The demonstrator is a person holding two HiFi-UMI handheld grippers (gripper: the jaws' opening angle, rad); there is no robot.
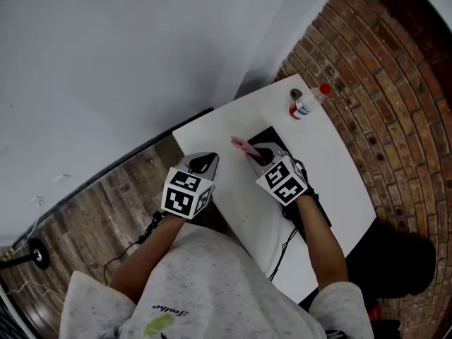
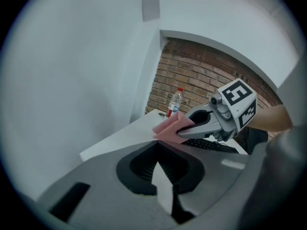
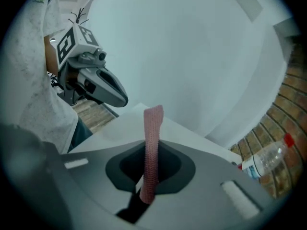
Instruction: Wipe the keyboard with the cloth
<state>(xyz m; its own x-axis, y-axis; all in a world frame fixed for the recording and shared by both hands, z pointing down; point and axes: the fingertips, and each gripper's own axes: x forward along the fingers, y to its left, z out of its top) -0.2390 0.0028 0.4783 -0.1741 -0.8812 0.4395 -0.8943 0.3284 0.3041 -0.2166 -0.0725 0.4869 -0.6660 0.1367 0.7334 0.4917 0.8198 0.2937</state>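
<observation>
My right gripper (image 1: 256, 154) is shut on a pink cloth (image 1: 244, 146), which sticks out past its tips over the far end of the black keyboard (image 1: 270, 135). In the right gripper view the cloth (image 3: 152, 143) stands as a narrow folded strip between the jaws. The left gripper view shows the cloth (image 2: 170, 127) above the keyboard (image 2: 211, 146). My left gripper (image 1: 205, 162) hovers over the table's left edge, left of the keyboard, with its jaws together and nothing in them; it appears in the right gripper view too (image 3: 120, 98).
The keyboard lies on a small white table (image 1: 226, 126) set against a brick wall (image 1: 395, 83). A clear plastic bottle (image 1: 307, 103) with a red cap lies at the table's far corner. A black cable (image 1: 286, 244) hangs off the near edge. Wooden floor (image 1: 106, 203) is at the left.
</observation>
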